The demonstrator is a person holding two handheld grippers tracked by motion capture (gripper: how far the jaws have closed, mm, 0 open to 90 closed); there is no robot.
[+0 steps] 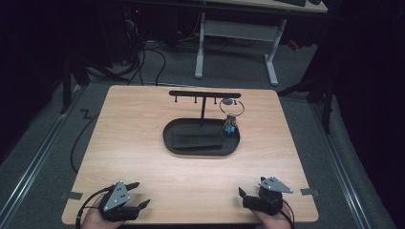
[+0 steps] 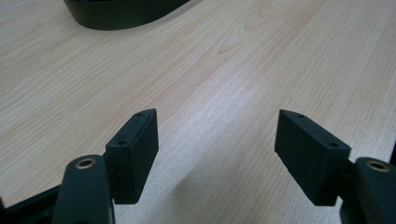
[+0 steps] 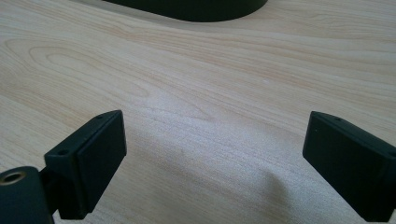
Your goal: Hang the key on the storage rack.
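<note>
Black and untouched, the stand [image 1: 204,95] carried the keys [image 1: 231,122] on its right-hand peg, dangling over the tray [image 1: 200,137], so you had every step left to do. Your left gripper [image 1: 136,194] and right gripper [image 1: 244,194] sat at the table's [image 1: 143,143] near edge, jaws spread and empty, well apart from the keys. You had bare wood between, with the table's side edges near each hand.

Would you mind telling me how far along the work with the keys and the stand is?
The key ring already hangs from the stand above the black tray. Nothing is in hand: the left gripper and right gripper rest open near the table's front edge.
</note>
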